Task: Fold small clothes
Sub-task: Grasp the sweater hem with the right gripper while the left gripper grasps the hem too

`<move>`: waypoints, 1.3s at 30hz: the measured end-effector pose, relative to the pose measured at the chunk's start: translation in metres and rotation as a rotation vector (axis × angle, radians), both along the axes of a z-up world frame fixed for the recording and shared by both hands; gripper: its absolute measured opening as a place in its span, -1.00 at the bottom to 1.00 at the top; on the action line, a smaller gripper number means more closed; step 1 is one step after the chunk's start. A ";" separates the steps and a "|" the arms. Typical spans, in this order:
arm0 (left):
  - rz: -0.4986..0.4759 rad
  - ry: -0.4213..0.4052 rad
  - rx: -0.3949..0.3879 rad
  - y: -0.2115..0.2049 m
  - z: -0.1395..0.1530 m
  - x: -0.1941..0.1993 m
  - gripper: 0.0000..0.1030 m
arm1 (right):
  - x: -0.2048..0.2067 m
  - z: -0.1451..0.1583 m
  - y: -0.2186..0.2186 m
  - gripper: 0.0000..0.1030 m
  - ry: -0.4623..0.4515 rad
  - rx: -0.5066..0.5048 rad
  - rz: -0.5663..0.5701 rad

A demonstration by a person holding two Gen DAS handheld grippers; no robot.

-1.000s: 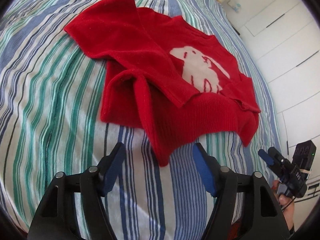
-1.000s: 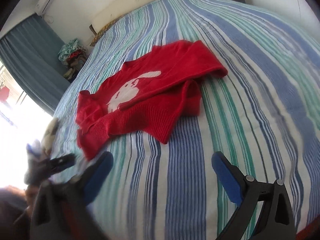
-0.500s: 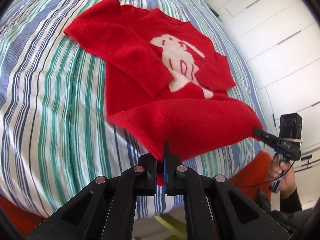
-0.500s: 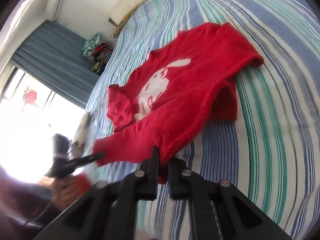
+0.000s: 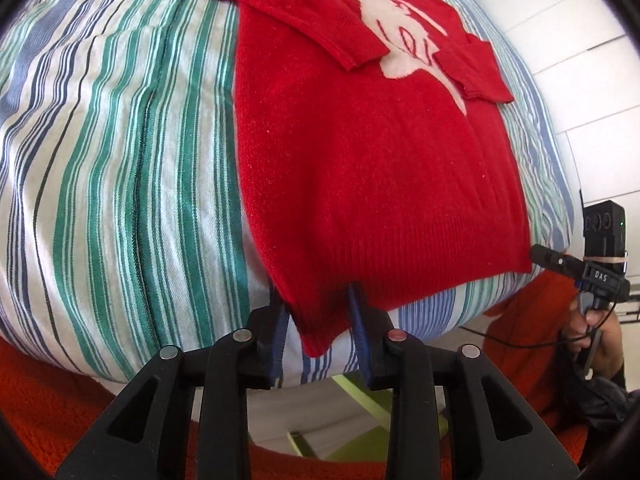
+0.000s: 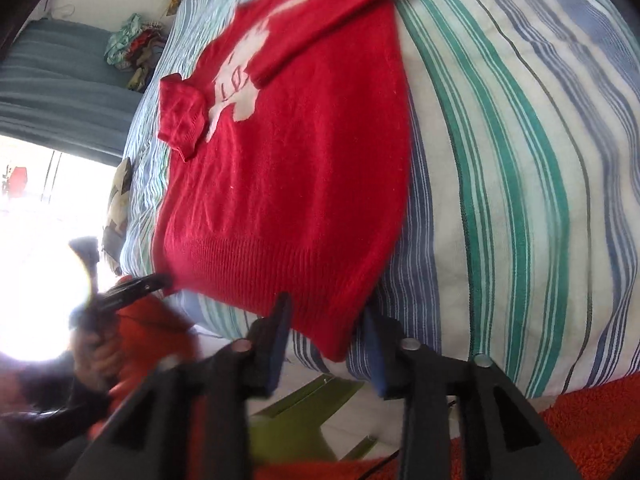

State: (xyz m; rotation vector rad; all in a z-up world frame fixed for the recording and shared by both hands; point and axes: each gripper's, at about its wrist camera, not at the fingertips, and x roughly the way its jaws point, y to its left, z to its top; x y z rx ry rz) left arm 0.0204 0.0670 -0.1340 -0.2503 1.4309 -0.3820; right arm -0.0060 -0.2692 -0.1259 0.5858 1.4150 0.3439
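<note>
A small red sweater (image 5: 360, 152) with a white dog motif lies flat on the striped bed, its hem at the near edge; both sleeves are folded across the chest. My left gripper (image 5: 318, 320) is open, its blue pads either side of the hem's left corner. My right gripper (image 6: 326, 336) is open around a hem corner of the sweater (image 6: 288, 184). The other gripper (image 5: 560, 260) shows at the hem's far corner in the left wrist view, and likewise in the right wrist view (image 6: 136, 286).
The striped bedcover (image 5: 120, 184) drops off at the near edge. An orange rug (image 5: 40, 408) and a green frame (image 6: 304, 404) lie below. White cupboards (image 5: 592, 80) stand right. A clothes pile (image 6: 132, 44) and curtain sit by the bright window.
Both grippers pulled the hem toward the bed's near edge, stretching the sweater flat, then opened from shut on the hem corners.
</note>
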 end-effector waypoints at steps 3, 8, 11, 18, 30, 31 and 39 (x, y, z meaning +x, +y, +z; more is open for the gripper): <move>-0.016 0.010 0.024 -0.011 -0.008 0.000 -0.95 | 0.001 -0.001 -0.001 -0.29 -0.014 0.026 0.003; -0.015 -0.027 0.140 -0.004 0.009 -0.009 -0.97 | -0.005 0.005 -0.006 -0.93 0.025 -0.159 0.053; 0.012 -0.007 0.169 0.004 0.002 -0.010 -0.97 | -0.010 0.016 -0.009 -0.94 0.025 -0.279 0.102; -0.021 -0.025 0.306 -0.019 -0.018 -0.008 -0.96 | -0.002 -0.018 -0.005 -0.94 0.076 -0.354 0.118; -0.036 -0.053 0.360 -0.044 -0.032 -0.005 -0.94 | -0.001 -0.023 -0.008 -0.95 0.065 -0.355 0.096; -0.040 -0.056 0.367 -0.047 -0.031 -0.005 -0.94 | -0.002 -0.022 -0.008 -0.95 0.065 -0.353 0.095; -0.041 -0.070 0.381 -0.067 -0.033 -0.013 -0.91 | -0.001 -0.024 -0.013 -0.96 0.069 -0.340 0.089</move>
